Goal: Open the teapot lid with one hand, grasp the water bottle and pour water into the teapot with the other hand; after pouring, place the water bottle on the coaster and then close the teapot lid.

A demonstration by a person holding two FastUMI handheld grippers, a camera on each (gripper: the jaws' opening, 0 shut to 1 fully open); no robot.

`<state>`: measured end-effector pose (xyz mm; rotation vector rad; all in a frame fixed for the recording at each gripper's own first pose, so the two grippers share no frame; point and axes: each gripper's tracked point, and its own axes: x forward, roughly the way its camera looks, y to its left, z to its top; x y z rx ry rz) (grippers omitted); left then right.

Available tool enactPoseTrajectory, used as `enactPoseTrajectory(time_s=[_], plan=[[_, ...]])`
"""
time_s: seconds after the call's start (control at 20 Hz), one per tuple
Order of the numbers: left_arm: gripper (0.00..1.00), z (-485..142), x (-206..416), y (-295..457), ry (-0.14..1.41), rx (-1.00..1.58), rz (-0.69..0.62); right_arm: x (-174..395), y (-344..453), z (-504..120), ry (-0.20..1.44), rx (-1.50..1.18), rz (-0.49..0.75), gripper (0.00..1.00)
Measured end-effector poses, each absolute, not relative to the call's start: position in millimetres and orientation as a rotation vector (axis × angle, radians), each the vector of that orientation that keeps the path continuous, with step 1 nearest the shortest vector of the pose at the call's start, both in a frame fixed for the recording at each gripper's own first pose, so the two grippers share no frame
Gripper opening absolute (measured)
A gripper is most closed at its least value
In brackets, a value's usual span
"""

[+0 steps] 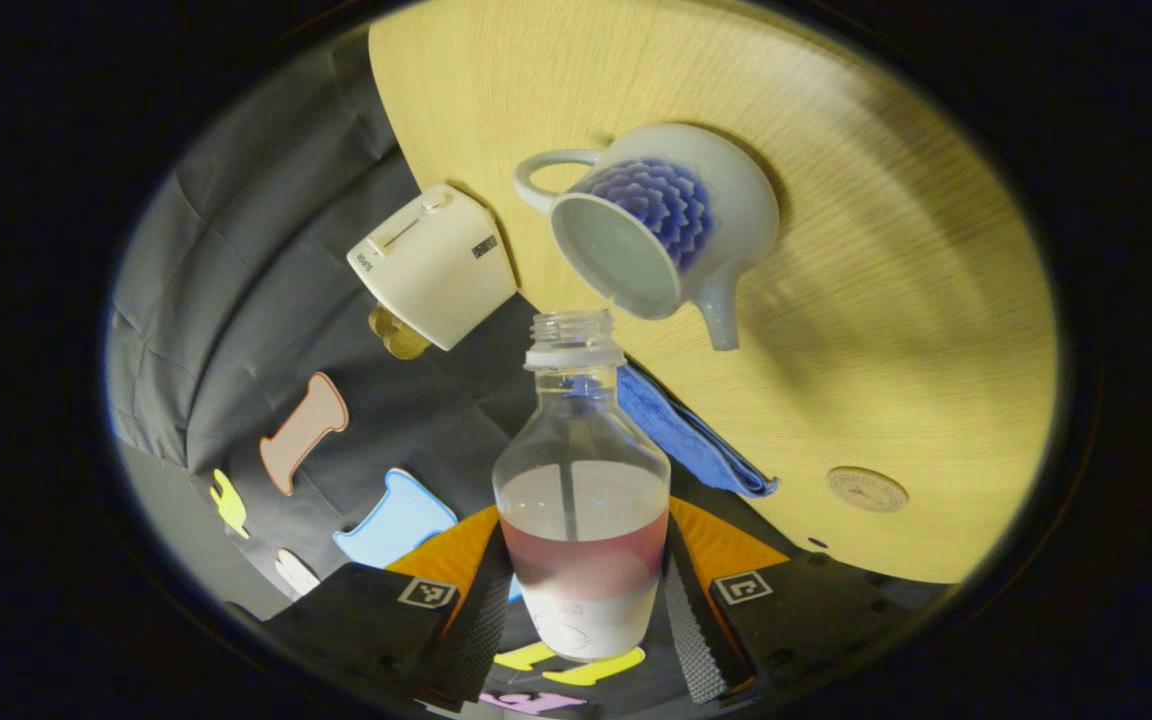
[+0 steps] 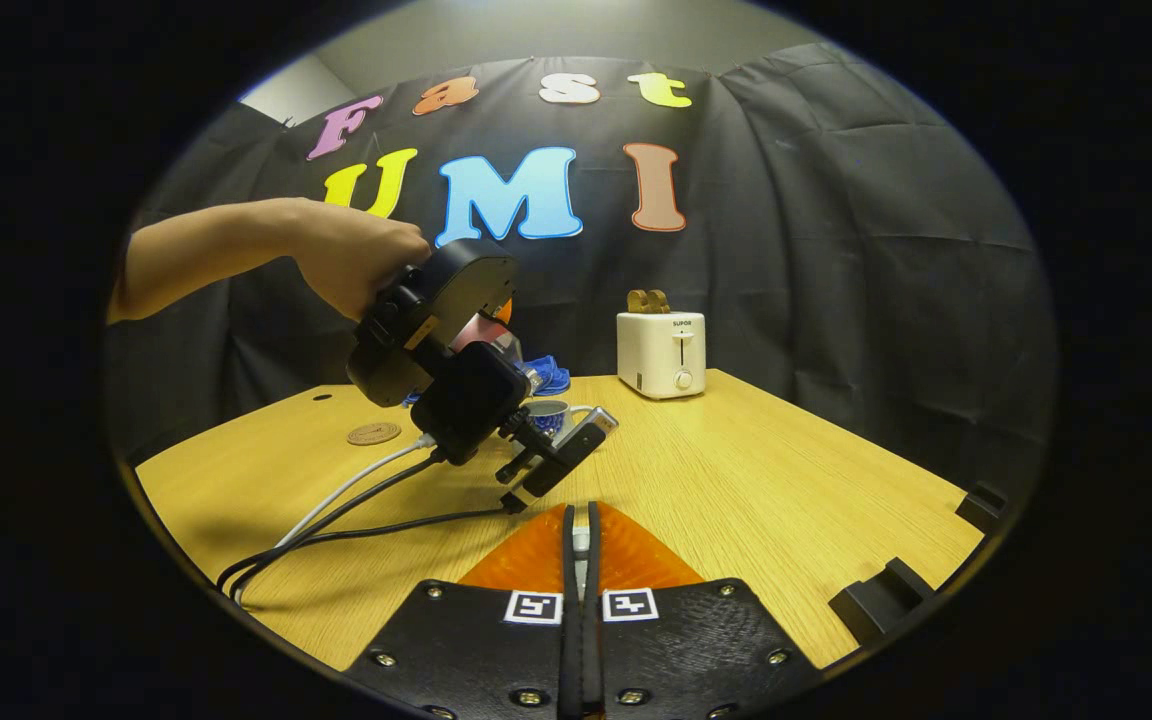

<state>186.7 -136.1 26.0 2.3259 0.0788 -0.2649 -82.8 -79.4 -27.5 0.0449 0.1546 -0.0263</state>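
Note:
My left gripper (image 1: 581, 600) is shut on a clear water bottle (image 1: 581, 500), about half full, with a pink band and no cap. The bottle is tipped, its mouth right at the rim of the white teapot (image 1: 661, 225) with a blue flower pattern, which stands lidless on the wooden table (image 1: 896, 300). In the right gripper view a hand (image 2: 356, 255) holds that gripper tilted over the teapot (image 2: 548, 413), which is mostly hidden behind it. My right gripper (image 2: 581, 535) hovers nearer the table's front, jaws nearly together on a thin pale sliver, apparently the teapot lid.
A round cork coaster (image 1: 866, 489) (image 2: 373, 433) lies on the table apart from the teapot. A blue cloth (image 1: 686, 430) and a white toaster (image 1: 433, 265) (image 2: 661, 353) sit at the back edge. Cables (image 2: 336, 510) trail across the table. Black brackets (image 2: 886, 595) line the right edge.

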Motion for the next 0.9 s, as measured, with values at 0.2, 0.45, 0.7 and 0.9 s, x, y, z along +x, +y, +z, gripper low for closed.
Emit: enactPoseTrajectory(time_s=[0.2,0.45,0.7,0.9], plan=[[0.84,22.8,187.5,-136.5,0.075,2.307,-0.281,-82.5,-79.1,-28.7,0.159,0.048,-0.025,0.0],[0.84,21.7,190.1,-133.8,0.081,2.275,-0.294,-83.6,-79.3,-25.7,0.153,0.049,-0.028,0.0],[0.85,12.2,191.9,-131.9,0.061,2.153,-0.327,-84.7,-79.6,-20.3,0.135,0.049,-0.037,0.0],[0.85,-3.2,188.8,-127.2,0.049,1.961,-0.374,-84.8,-77.7,-16.3,0.123,0.049,-0.036,0.0]])
